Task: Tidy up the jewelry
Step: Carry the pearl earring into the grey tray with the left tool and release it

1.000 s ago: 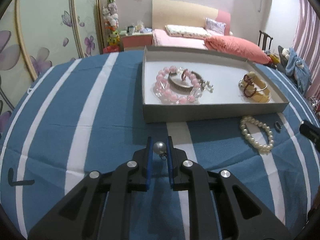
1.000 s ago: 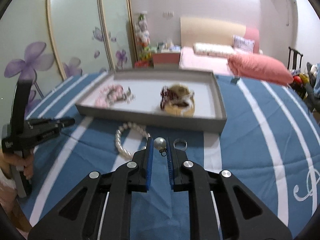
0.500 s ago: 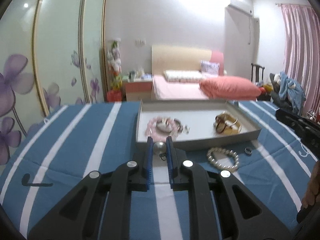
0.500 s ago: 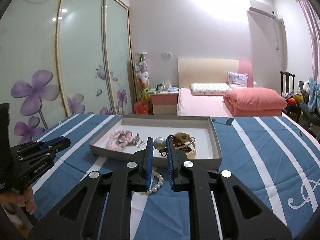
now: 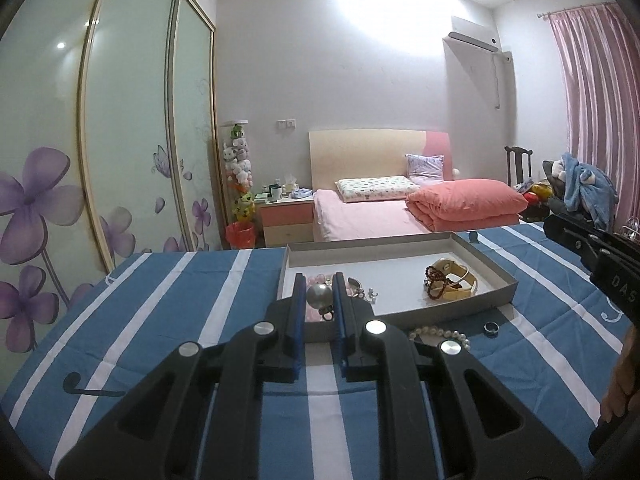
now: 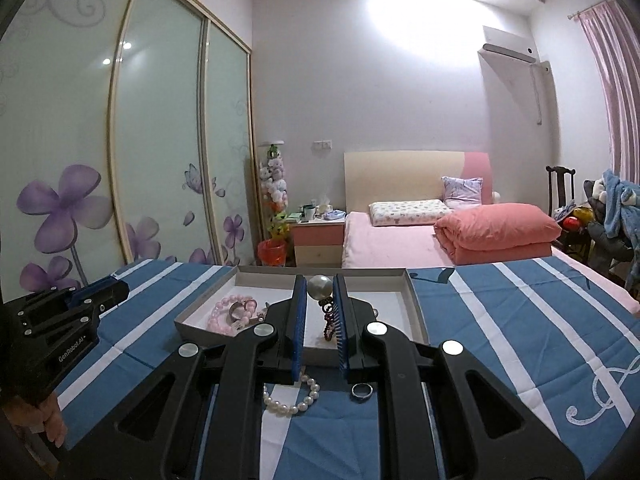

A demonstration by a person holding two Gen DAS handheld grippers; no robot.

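Jewelry partly sorted: pink beads (image 6: 228,312) and a bangle (image 5: 452,280) lie in the tray (image 5: 492,276) ahead of both tools. Pearls (image 6: 292,400) and a ring (image 6: 362,390) remain on the striped bedspread (image 6: 500,320), just below the right tool (image 6: 320,292). Each tool, left (image 5: 319,294) too, is nearly shut on a pearl earring (image 6: 320,287). Nothing blocks the tray.

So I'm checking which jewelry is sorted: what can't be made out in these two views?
- Left wrist view: pink bead bracelet mostly hidden behind the left gripper and its pearl earring.
- Right wrist view: white pearl bracelet partly covered by the right gripper; dark bead bracelet mostly hidden too.
- Ring: too small for detail.
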